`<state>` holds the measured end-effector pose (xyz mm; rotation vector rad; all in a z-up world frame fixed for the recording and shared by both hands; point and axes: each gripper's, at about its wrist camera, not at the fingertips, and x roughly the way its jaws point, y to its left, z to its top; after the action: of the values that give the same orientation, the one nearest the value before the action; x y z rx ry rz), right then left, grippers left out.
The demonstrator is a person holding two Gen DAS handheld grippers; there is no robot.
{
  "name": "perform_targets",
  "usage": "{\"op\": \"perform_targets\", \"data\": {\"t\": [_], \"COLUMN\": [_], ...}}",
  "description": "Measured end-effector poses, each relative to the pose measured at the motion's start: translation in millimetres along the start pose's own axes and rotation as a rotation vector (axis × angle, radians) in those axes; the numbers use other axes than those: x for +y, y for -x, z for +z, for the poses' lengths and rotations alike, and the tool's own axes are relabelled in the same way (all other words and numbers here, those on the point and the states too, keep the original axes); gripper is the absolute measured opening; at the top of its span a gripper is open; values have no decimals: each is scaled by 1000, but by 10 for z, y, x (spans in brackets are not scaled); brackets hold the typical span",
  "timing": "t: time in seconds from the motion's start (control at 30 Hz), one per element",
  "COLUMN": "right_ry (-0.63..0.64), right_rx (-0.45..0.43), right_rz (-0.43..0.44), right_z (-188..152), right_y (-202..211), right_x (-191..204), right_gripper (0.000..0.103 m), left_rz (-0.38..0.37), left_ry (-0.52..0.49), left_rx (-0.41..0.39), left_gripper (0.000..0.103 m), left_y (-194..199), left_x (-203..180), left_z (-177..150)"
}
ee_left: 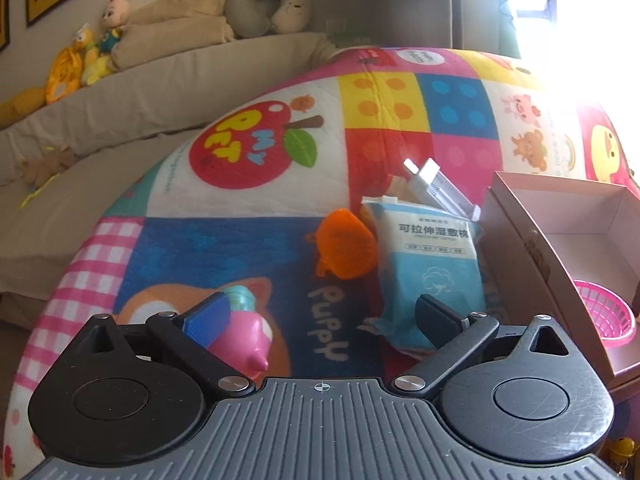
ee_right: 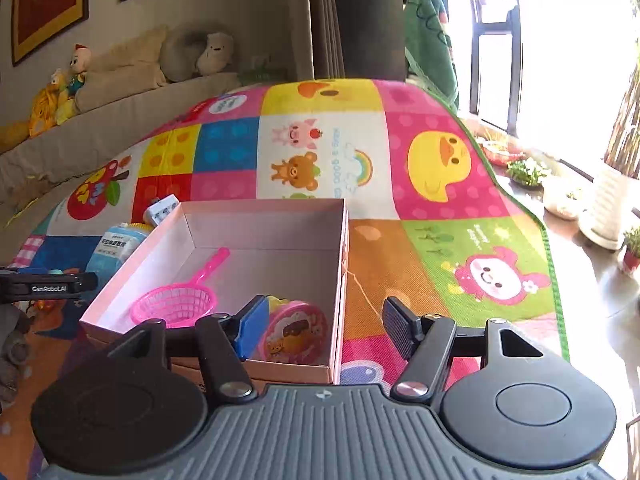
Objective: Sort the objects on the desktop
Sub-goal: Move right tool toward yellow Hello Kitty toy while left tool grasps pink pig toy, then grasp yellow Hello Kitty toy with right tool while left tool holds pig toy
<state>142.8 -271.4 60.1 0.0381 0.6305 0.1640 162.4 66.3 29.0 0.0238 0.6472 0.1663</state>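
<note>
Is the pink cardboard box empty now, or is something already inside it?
Not empty. The pink cardboard box is open-topped, and a pink net scoop and a round pink toy lie on its floor.

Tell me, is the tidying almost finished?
About halfway. The pink strainer and round pink toy sit in the box. Both tools are open, holding nothing. The orange toy, wipes pack and white case still lie on the mat.
</note>
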Motion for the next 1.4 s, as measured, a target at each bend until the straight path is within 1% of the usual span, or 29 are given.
{"op": "perform_targets", "data": {"t": [0.07,0.1,0.17,0.2,0.23,0.27,0.3,0.37,0.43,0.5,0.53,0.6,0.63,0.67,0.7,0.77,0.83,0.87,0.9,0.93,1.0,1.1,1.17,1.2,1.27,1.4], "right_ry": [-6,-6,7,13,-1,-22,-37,-40,-13,15,30,60,70,75,70,49,45,57,74,96,142,203,237,249,265,275], "right_rx": [46,69,58,48,43,43,46,40,16,-10,-23,-66,-83,-90,-96,-99,-73,-53,-32,-9,40,85,100,111,131,149], "right_rz": [7,16,-24,-19,10,48,76,81,65,65,68,67,64,68,79,114,148,168,183,194,213,231,224,221,223,214], "right_z": [-17,-40,-56,-44,-22,8,35,65,48,-7,-45,-126,-155,-174,-191,-228,-285,-323,-378,-446,-575,-735,-799,-825,-855,-911], "right_y": [-218,-314,-409,-443,-478,-512,-538,-542,-467,-326,-245,-70,15,96,159,301,368,379,384,382,352,317,288,270,242,255], "right_x": [68,128,238,274,278,264,256,265,296,304,303,294,283,274,265,234,238,259,294,342,445,596,683,715,741,680], "right_gripper": [57,60,61,61,61,61,61,61,61,61,61,64,67,68,68,74,77,77,77,77,77,80,85,85,85,85], "left_rz": [-43,-78,-149,-173,-190,-190,-170,-117,-34,11,30,68,76,71,61,55,64,63,74,81,78,60,35,14,-42,-181], "left_ry": [3,-11,-62,-85,-105,-112,-116,-115,-76,-28,-9,4,11,19,27,57,89,105,111,106,90,49,19,7,-14,-60], "left_rx": [-4,-8,-14,-14,-12,-9,-4,-27,-57,-74,-68,-24,-10,6,27,63,91,87,82,79,77,76,76,77,84,100], "left_gripper": [102,102,102,102,102,102,102,102,102,102,102,102,102,102,102,101,95,91,81,75,55,54,54,54,54,55], "left_y": [62,89,134,141,137,127,110,138,178,196,183,87,41,-17,-75,-188,-288,-298,-300,-294,-263,-160,-33,51,232,613], "left_x": [106,131,119,94,60,39,10,1,65,167,215,284,306,339,363,390,411,424,425,419,402,364,328,309,263,121], "left_z": [-28,-45,-94,-121,-149,-165,-189,-216,-229,-228,-219,-190,-183,-178,-183,-187,-191,-178,-162,-147,-136,-189,-255,-298,-394,-627]}}
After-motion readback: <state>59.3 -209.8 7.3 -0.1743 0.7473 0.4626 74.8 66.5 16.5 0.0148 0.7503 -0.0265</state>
